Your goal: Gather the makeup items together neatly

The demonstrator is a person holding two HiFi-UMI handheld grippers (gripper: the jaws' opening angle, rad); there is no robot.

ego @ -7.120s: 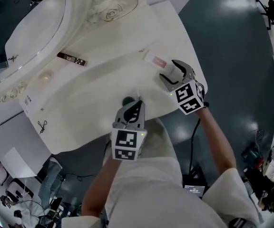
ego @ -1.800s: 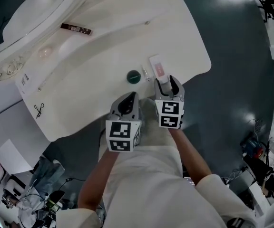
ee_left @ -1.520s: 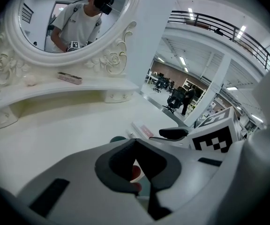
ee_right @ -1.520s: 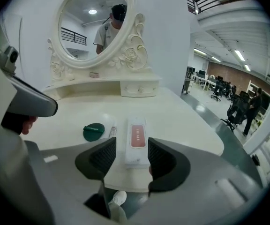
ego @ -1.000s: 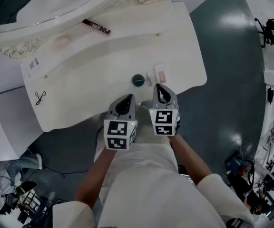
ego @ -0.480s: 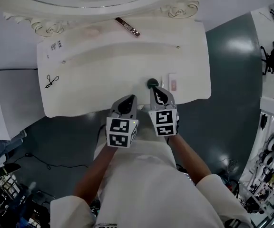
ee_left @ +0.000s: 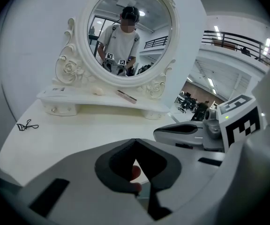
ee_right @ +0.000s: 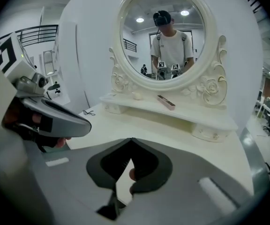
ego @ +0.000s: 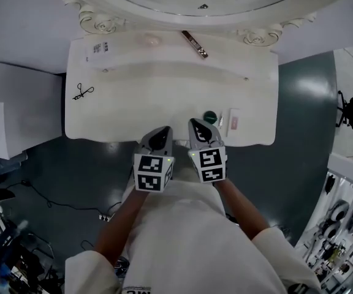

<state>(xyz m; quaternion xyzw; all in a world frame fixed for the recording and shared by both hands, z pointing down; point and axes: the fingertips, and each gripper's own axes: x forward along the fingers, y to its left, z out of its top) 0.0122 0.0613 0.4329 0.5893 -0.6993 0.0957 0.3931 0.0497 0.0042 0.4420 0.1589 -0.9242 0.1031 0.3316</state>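
Left claw (ego: 160,137): jaws pressed together, nothing between them; hangs over the near edge of the table (ego: 133,103).
Right claw (ego: 199,130): jaws likewise together and empty, just beside the left claw.
Gathered cluster: green compact (ego: 210,116), slim tube (ego: 220,120) and pale palette (ego: 233,120) lie side by side just ahead of the right claw, slightly to its right.
Dark stick (ego: 195,44): well ahead of both claws, lying aslant on the raised shelf.
Pink puff (ego: 150,40): same shelf, ahead and left of the left claw.
Eyelash curler (ego: 83,92): flat on the table, well out to the left claw's left.
Handling, stick: probably light, stiff, glossy and apt to roll; pinch across its narrow middle.
Handling, puff: looks soft; a gentle squeeze should do.
Handling, curler: thin metal lying flat; likely best taken at the handle loops.
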